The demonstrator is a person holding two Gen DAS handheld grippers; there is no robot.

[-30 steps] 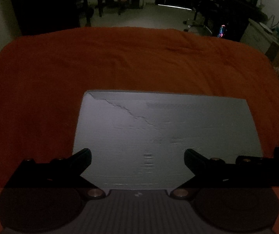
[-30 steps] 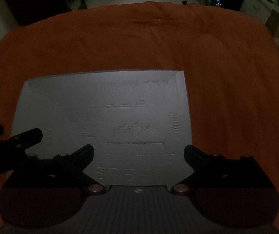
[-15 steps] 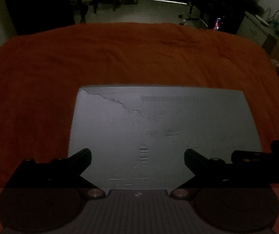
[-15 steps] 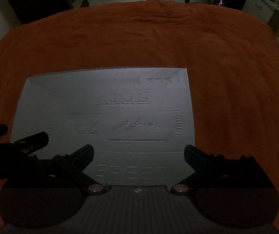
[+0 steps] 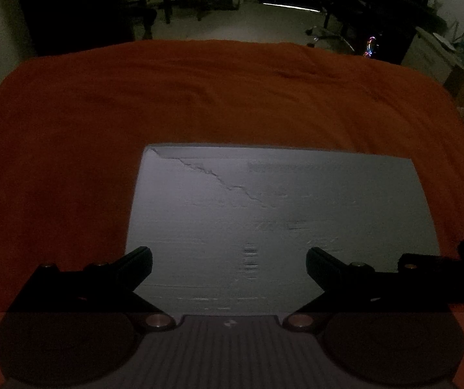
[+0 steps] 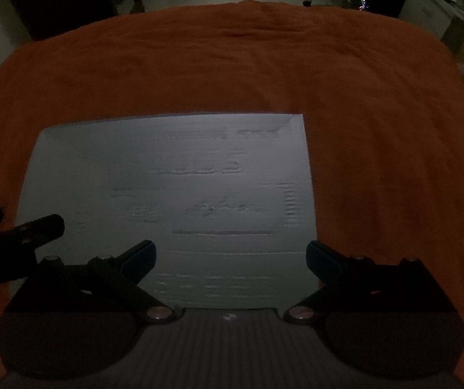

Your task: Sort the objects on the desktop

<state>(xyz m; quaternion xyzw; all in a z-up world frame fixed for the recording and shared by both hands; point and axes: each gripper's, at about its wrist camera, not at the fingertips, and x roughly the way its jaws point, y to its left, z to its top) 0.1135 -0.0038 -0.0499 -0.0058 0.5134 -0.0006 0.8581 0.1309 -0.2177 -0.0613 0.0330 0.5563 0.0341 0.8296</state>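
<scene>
Nearest the lenses, both tools are little more than dark shapes: the left gripper (image 5: pixel 228 257) and the right gripper (image 6: pixel 231 253) each hover with jaws spread wide, grasping nothing. Under them a grey mat (image 5: pixel 277 214) lies flat on the orange cloth (image 5: pixel 199 97), its near edge hidden behind the gripper bodies. Raised lettering on the mat is too smeared to read; a crack-like line runs from its far left corner. At the left edge of the right wrist view, part of the left gripper overlaps the mat's corner. Beyond the cloth the room is dim: a rolling chair base (image 5: pixel 326 34), a small coloured glow (image 5: pixel 370 46), dark furniture hard to identify.
</scene>
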